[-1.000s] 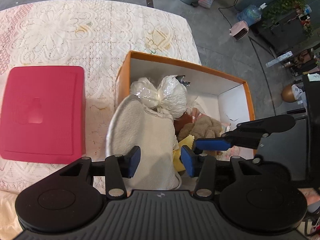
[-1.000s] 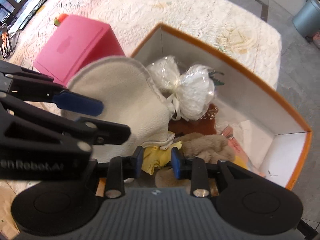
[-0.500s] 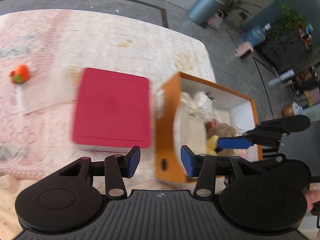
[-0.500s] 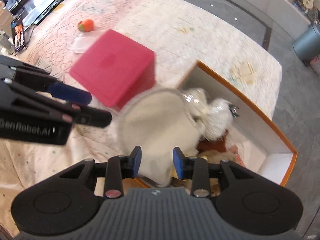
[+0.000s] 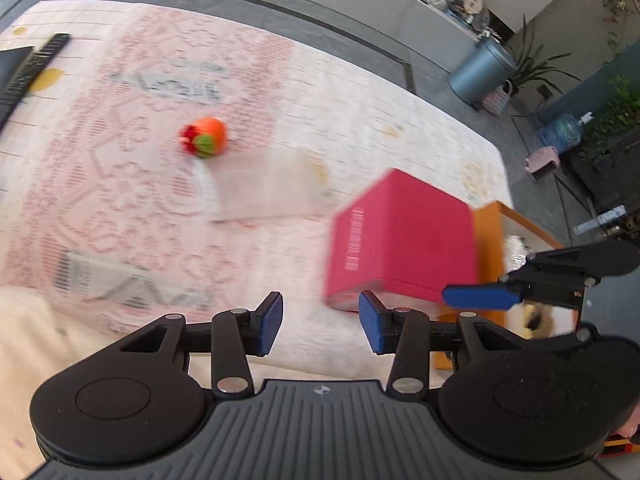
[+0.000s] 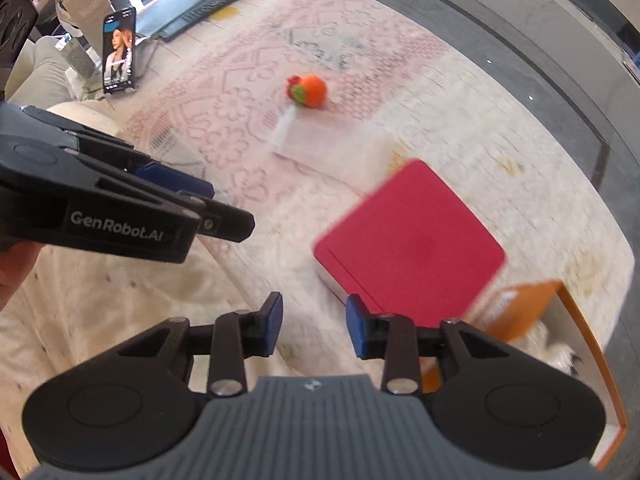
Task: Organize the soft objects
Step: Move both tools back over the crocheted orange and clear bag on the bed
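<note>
orange plush toy (image 5: 205, 142) lies well ahead of both empty claws, left (image 5: 320, 328) closing, right (image 6: 313, 330) opening

Orange plush fruit toy (image 5: 204, 142): on the lace tablecloth (image 5: 120, 168), far ahead of the left gripper's fingers (image 5: 271, 326), a little to their left.
Clear flat plastic lid (image 5: 264, 192): on the cloth just behind the toy, nearer to the fingers.
Red square box (image 5: 402, 250): ahead of the right finger of the left gripper, on the cloth.
Orange cardboard box (image 5: 490, 248): touching the right side of the red box, soft objects inside it.
Standing phone (image 6: 119, 54): far ahead and left of the right gripper's fingers (image 6: 272, 322).
Black keyboard (image 6: 218, 2): behind the phone, at the far edge of the table.
</note>
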`<state>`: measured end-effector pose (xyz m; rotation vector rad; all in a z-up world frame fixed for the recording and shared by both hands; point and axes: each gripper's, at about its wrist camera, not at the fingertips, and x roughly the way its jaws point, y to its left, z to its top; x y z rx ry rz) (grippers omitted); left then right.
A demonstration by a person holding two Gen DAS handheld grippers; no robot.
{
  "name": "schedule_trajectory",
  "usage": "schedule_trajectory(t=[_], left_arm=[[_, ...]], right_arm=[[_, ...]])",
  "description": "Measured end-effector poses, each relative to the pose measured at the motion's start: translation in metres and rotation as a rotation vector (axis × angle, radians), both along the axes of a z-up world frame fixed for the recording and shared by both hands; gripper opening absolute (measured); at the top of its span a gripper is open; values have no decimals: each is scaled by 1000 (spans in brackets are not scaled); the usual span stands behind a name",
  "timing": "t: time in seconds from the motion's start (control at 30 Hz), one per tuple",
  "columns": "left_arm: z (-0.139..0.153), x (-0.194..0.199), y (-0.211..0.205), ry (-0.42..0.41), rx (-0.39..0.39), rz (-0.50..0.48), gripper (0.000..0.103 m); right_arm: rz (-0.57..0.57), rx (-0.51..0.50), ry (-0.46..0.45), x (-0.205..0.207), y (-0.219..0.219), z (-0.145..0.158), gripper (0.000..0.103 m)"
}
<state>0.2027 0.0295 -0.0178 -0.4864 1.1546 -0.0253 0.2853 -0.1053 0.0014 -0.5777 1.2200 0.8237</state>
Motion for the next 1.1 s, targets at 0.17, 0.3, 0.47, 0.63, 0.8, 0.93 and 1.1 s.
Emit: schedule_trajectory(t=[0.17,0.3,0.47,0.63,0.8,0.93,1.1], left_arm=[[-13,-3,39,-12,54,13,51],[-27,1,63,-49,82,-8,51],[-42,9,84,-108,145,-50,51],[-57,21,106,-148,184,-90,51],[-71,39,121,-134,225,-71,51],[-87,56,125,-99,292,-65,51],[-98,68,122,-91,280,-81,51]], right_arm=[[-35,54,-11,8,44,-21,52],[-72,73,-33,14,76,-40,52],[-124,67,-47,27,103,-70,61],[-174,48,-57,48,117,-94,67],[-229,45,-40,72,126,-115,74],[-246,46,-50,84,134,-127,87],[-282,25,-16,100,137,-144,88]])
